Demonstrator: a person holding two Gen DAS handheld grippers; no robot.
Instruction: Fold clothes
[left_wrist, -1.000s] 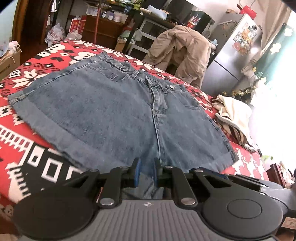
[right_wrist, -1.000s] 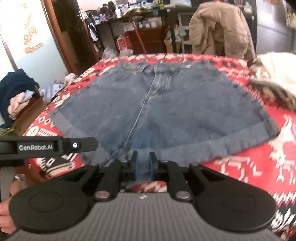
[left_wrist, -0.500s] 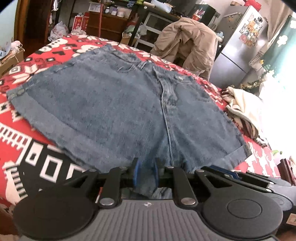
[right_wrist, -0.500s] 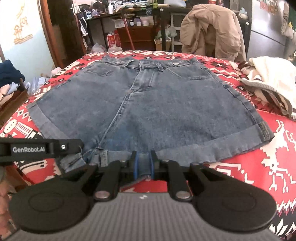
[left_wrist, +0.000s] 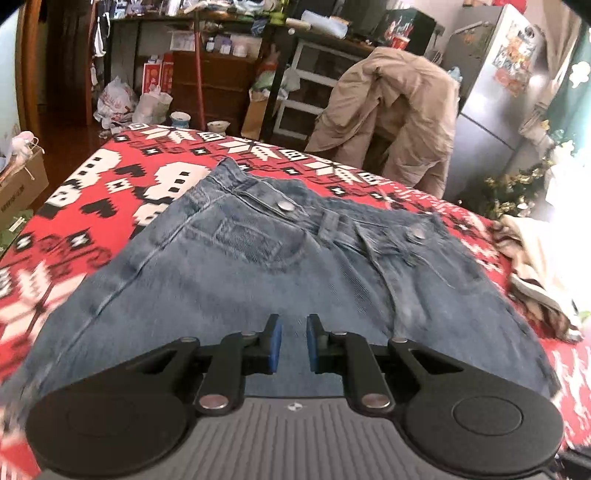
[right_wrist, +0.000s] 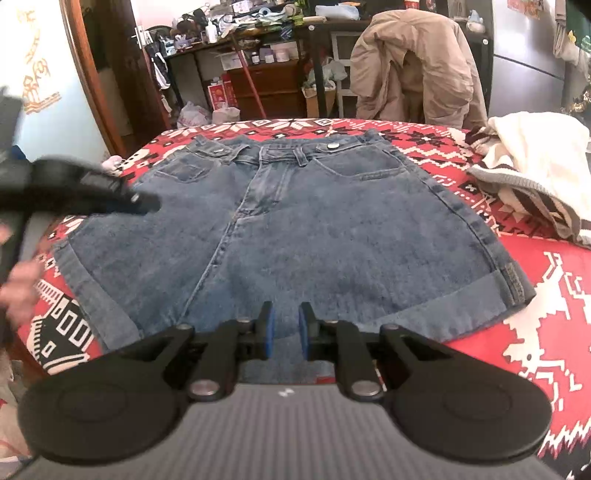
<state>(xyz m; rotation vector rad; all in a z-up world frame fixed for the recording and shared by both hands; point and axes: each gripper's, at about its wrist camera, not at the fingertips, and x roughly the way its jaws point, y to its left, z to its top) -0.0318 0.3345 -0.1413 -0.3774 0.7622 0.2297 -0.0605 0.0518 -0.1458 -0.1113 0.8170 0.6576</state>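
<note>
The shorts (right_wrist: 314, 236) lie flat, front up, on the red patterned blanket (right_wrist: 546, 332), waistband away from me, cuffed hems toward me. No fold is in them yet, so I judge this the very start: I am getting both tongs placed for the first grab.

My right gripper (right_wrist: 283, 334) hangs over the near hem, close to the middle, where the two legs meet. Its blue pads (right_wrist: 269, 334) stand a small way apart with only denim showing beyond the gap; I see no cloth pinched between them. My left gripper (left_wrist: 291, 343) is above the left leg, nose toward the pocket (left_wrist: 255, 240) and the waistband button (left_wrist: 285, 206). It too shows a narrow gap and nothing held. From the right view the left tool is a dark blur at the shorts' left edge, a hand (right_wrist: 18, 288) behind it.

Next, I reckon, each gripper must open wider, drop to an edge and bite: probably the left side seam and cuff, to carry one half across onto the other along the fly.

Off to the right, well apart from the shorts, a cream sweater (right_wrist: 535, 158) waits.
</note>
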